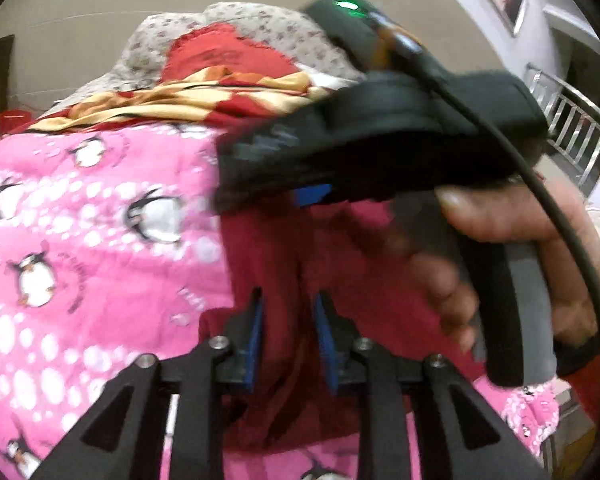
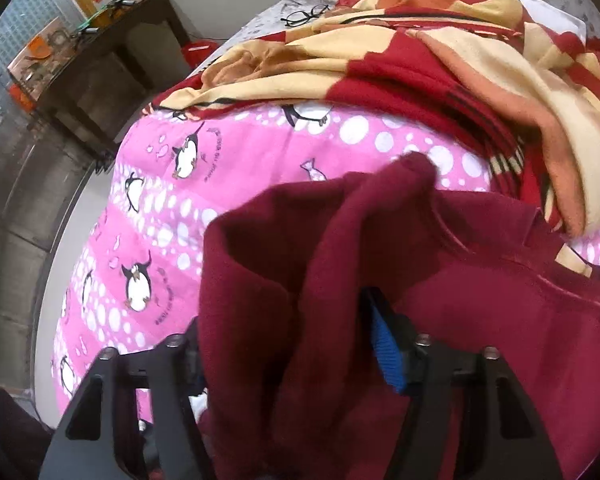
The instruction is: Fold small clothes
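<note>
A small maroon garment (image 2: 480, 300) lies on a pink penguin-print bedsheet (image 2: 172, 208). My right gripper (image 2: 296, 344) is shut on a bunched fold of it; the cloth drapes over the left finger, and the blue pad of the right finger (image 2: 386, 352) shows. My left gripper (image 1: 288, 340) is shut on another fold of the maroon garment (image 1: 268, 248), cloth pinched between its blue pads. In the left wrist view the right gripper body (image 1: 380, 132) and the hand holding it (image 1: 520, 248) are close ahead, just above the garment.
A red, cream and orange blanket (image 2: 440, 60) is heaped at the far side of the bed, with a floral sheet behind it. Spectacles (image 2: 306, 14) lie on that sheet. A dark wooden cabinet (image 2: 100, 64) stands left of the bed. A metal railing (image 1: 572, 128) is at right.
</note>
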Demonstrator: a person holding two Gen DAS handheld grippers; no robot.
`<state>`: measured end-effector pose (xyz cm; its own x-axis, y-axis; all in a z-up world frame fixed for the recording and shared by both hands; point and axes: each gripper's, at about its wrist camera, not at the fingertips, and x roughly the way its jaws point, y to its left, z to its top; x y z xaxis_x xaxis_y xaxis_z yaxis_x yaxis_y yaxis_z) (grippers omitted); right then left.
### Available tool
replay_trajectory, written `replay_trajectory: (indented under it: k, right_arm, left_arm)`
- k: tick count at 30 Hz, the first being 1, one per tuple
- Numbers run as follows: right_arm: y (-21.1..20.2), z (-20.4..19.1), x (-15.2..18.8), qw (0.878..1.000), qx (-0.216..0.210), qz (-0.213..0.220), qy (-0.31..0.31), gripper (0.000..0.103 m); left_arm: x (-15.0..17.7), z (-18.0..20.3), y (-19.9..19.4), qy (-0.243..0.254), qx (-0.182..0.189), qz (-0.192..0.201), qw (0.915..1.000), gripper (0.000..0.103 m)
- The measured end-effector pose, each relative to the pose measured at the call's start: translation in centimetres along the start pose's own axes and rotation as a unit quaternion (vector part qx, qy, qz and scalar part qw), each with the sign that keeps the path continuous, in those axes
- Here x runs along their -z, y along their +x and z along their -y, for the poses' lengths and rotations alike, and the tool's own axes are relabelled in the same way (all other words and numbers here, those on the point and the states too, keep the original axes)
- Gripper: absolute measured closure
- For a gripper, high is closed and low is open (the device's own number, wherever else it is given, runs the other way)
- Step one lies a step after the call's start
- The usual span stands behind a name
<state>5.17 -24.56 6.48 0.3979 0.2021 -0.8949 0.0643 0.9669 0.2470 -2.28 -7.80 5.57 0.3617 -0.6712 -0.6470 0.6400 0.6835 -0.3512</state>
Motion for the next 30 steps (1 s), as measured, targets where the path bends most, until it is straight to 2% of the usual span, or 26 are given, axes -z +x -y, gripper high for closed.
replay_trajectory:
  k: [1,3,5,9,11,13,14,15,16,19,24,30]
  right_arm:
    - [-0.3,0.4,0.2,1.000,-0.003,0.005,0.000,0.047]
    - [-0.8,1.0,0.4,1.000,-0.024,0.011,0.006,0.051]
    - [-1.2,1.2,0.8,1.000,-0.022,0.022,0.001,0.055]
    - [-1.6,1.7,1.0,0.999,-0.036,0.030,0.010,0.055]
    - [-1.7,1.7,1.0,0.999,-0.037,0.032,0.011,0.055]
    - [-1.9,1.6,1.1,0.999,-0.038,0.035,0.008,0.055]
    - [-2.0,1.6,1.1,0.999,-0.037,0.036,0.007,0.055]
    - [-2.1,1.6,1.2,0.999,-0.036,0.038,0.005,0.055]
    - [-2.2,1.6,1.3,0.999,-0.035,0.038,0.002,0.056]
    - [-3.3,1.7,1.8,0.999,-0.024,0.047,-0.012,0.058]
    - [-6.7,3.1,2.7,0.996,-0.013,0.081,-0.020,0.059]
    - [-11.7,6.2,4.0,0.994,0.018,0.108,-0.024,0.061]
  left_arm:
    - [0.2,-0.3,-0.5,-0.001,-0.003,0.001,1.0000,0.058]
    - [0.7,-0.8,-1.6,-0.010,-0.008,0.010,0.9999,0.027]
    - [1.3,-1.3,-2.5,-0.026,-0.034,0.020,0.9989,0.015]
    - [2.3,-2.1,-2.3,-0.024,-0.071,0.005,0.9972,0.015]
    - [2.6,-2.2,-1.6,-0.027,-0.072,-0.009,0.9970,0.015]
    - [2.4,-2.4,-0.7,-0.030,-0.064,-0.011,0.9975,0.024]
    - [2.4,-2.4,-0.2,-0.032,-0.056,-0.021,0.9977,0.042]
    - [2.5,-2.4,0.2,-0.033,-0.044,-0.034,0.9979,0.067]
    - [2.5,-2.3,0.6,-0.035,-0.029,-0.047,0.9978,0.075]
    - [2.7,-1.0,-0.6,-0.034,-0.022,-0.039,0.9984,0.081]
    - [1.6,2.2,-2.9,-0.018,0.004,-0.015,0.9997,0.082]
    - [0.1,8.2,-2.4,0.026,0.038,-0.018,0.9988,0.083]
